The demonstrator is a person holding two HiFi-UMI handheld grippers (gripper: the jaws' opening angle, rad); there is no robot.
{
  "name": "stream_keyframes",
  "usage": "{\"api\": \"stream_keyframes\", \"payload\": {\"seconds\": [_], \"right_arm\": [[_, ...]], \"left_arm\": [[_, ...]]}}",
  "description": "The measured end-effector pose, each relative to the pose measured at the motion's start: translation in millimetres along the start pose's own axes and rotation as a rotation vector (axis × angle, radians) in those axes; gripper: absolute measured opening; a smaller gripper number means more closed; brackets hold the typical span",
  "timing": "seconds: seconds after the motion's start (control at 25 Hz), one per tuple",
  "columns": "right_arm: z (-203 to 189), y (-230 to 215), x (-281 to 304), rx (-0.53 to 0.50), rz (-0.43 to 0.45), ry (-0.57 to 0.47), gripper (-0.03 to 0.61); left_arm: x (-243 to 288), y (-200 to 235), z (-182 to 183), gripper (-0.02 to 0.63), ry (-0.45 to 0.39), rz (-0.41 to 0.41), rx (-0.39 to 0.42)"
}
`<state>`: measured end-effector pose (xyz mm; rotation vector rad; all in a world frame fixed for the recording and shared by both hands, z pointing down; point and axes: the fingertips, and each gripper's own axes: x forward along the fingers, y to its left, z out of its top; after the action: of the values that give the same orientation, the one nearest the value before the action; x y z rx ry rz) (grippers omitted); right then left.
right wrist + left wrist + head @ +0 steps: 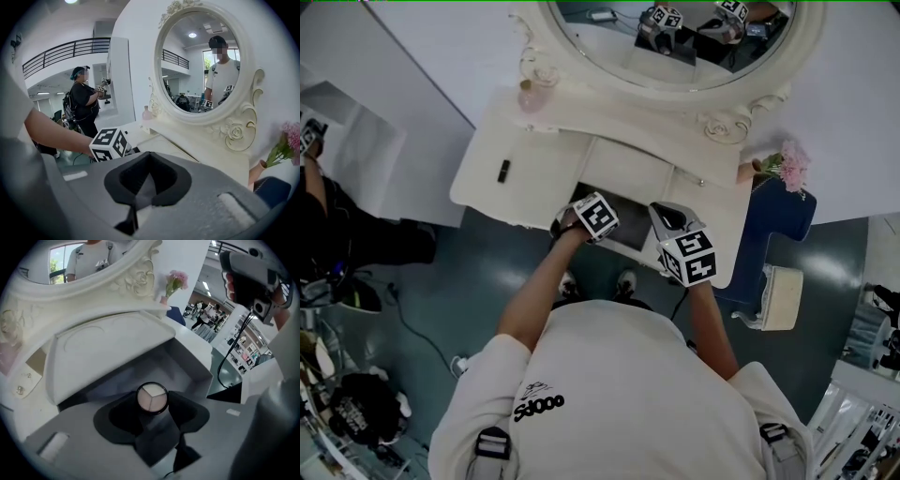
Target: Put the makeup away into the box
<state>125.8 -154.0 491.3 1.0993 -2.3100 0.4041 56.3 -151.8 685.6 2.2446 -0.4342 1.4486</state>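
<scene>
A round black compact with three pale shades sits between the jaws of my left gripper, which is shut on it. It hangs over the open drawer of the white vanity. In the head view my left gripper is at the drawer's left side and my right gripper at its right. The right gripper is shut with nothing in it and points at the vanity; the left gripper's marker cube is to its left.
A small black item lies on the vanity's left wing and a pink bottle stands by the oval mirror. Pink flowers stand at the right end. A white stool is on the floor to the right. A person stands far left.
</scene>
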Motion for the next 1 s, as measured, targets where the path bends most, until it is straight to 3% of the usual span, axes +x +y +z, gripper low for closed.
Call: {"api": "stream_keyframes", "payload": {"seconds": [0.08,0.24,0.4,0.56,0.64,0.88,1.0], "right_arm": [[-5.9,-2.3,-3.8,0.010,-0.011,0.005,0.002],[-17.3,-10.1,-14.3,0.036,-0.044,0.013,0.002],[-29.2,-19.2,-21.9,0.065,-0.066,0.021,0.003],[-33.0,-22.8,-21.4,0.084,-0.069,0.014,0.002],[-32.3,-23.7,-19.2,0.085,-0.061,0.007,0.002],[-23.5,-25.1,-7.7,0.057,-0.005,-0.010,0.003],[-17.3,-29.6,0.2,0.032,0.034,-0.026,0.003]], "left_arm": [[10.7,-1.1,1.8,0.238,0.016,0.021,0.044],[18.7,4.1,25.9,0.238,-0.051,0.111,0.150],[23.1,4.4,28.2,0.239,-0.053,0.134,0.156],[20.6,2.5,30.6,0.265,-0.106,0.142,0.150],[14.1,2.0,33.2,0.314,-0.143,0.152,0.129],[-29.4,19.3,34.0,0.290,-0.295,0.209,-0.025],[-67.2,31.9,36.6,0.276,-0.424,0.259,-0.126]]}}
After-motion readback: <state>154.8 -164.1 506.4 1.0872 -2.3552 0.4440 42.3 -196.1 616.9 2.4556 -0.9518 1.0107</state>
